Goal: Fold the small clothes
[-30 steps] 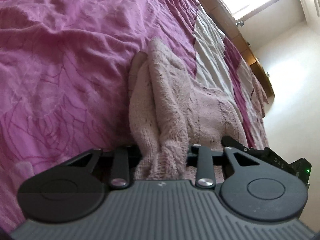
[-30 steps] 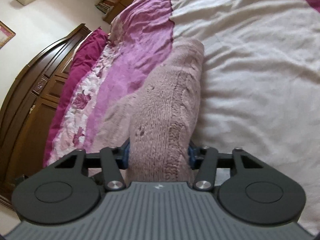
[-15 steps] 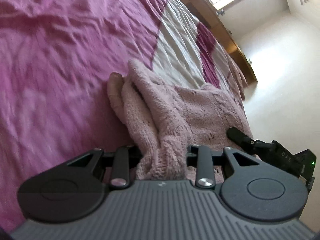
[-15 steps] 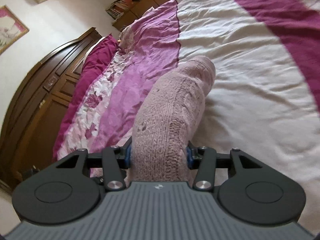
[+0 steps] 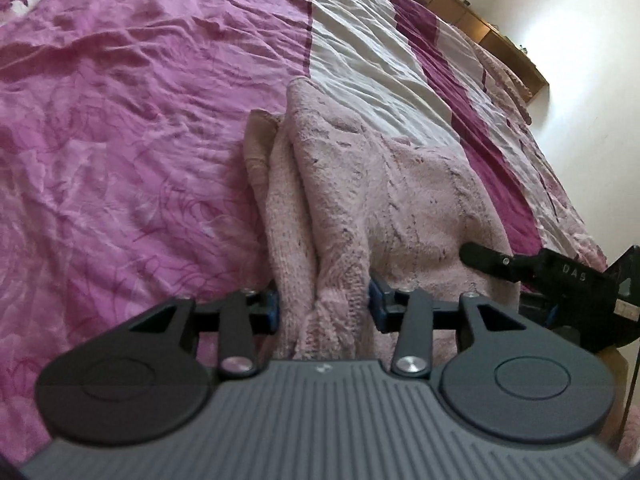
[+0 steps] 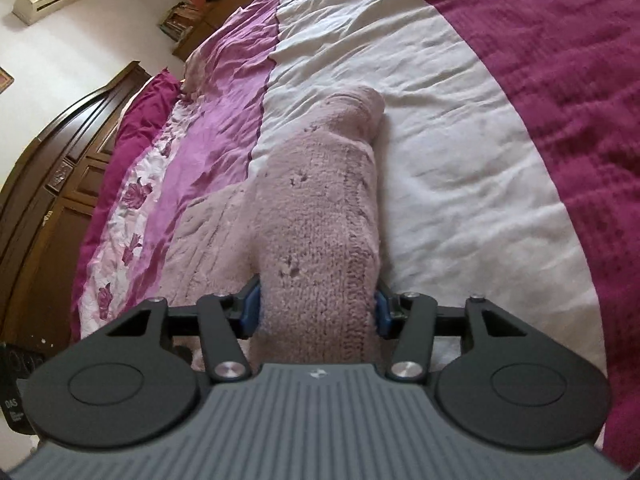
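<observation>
Left wrist: sweater [image 5: 372,200] between tongs [image 5: 324,300] (bunched)

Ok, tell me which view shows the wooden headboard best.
The right wrist view: the dark wooden headboard curves down its left edge, with carved panels visible, beyond the bedspread. The left wrist view shows none of it, only a lighter wooden shelf along the far wall.

Each camera sits on its own gripper and looks forward and down, very close to the bed [image 5: 120,128]. Both views show the same pink knitted sweater [image 5: 384,184] on the bed.
</observation>
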Tool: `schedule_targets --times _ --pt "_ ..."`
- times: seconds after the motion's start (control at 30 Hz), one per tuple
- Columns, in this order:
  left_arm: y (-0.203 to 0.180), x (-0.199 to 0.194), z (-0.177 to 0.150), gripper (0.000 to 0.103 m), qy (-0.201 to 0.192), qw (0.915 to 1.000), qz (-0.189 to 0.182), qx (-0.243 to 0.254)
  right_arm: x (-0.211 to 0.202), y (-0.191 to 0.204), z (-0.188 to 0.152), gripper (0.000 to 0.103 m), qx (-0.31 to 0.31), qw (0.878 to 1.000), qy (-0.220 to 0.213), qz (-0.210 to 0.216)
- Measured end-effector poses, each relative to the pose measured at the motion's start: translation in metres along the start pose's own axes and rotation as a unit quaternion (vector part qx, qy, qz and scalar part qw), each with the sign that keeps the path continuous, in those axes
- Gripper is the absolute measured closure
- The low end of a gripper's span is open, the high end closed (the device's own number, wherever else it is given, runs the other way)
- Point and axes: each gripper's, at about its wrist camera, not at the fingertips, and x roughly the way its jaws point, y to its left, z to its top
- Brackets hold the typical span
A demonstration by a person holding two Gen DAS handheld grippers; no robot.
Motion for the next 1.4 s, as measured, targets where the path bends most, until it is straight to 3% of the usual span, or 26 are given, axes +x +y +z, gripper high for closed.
schedule_targets --times 0.07,0.17,0.37,0.57,0.83,1.13,1.3,1.4 --pt "0.003 0.000 -0.002 0.055 -0.001 1.0000 0.006 -0.006 -0.004 0.003 -0.002 0.033 -0.010 1.000 -0.004 -0.003" --pt "0.006 -0.004 -0.002 0.050 -0.005 0.9998 0.016 -0.011 -0.011 0.010 -0.004 0.027 -0.027 0.999 -0.016 -0.014" --pt "0.005 -0.019 -0.002 0.050 -0.019 0.9989 0.042 -0.012 -0.031 0.019 -0.015 0.025 -0.054 0.998 -0.022 -0.022" --pt "-0.010 -0.032 -0.004 0.053 -0.010 0.9967 0.077 0.021 -0.051 0.037 -0.032 0.023 -0.099 0.994 -0.023 -0.036" --pt "-0.041 -0.043 -0.024 0.034 0.019 0.9893 0.114 0.090 -0.063 0.053 -0.055 0.019 -0.123 0.990 0.007 -0.068" --pt "-0.050 -0.024 -0.056 0.034 0.060 0.9787 0.156 0.119 -0.051 0.050 -0.091 0.018 -0.142 0.982 0.056 -0.112" --pt "-0.059 -0.010 -0.070 0.033 0.074 0.9679 0.189 0.149 -0.045 0.054 -0.103 0.016 -0.171 0.975 0.054 -0.134" --pt "-0.062 -0.007 -0.072 0.027 0.073 0.9672 0.194 0.147 -0.041 0.054 -0.105 0.015 -0.170 0.974 0.056 -0.140"
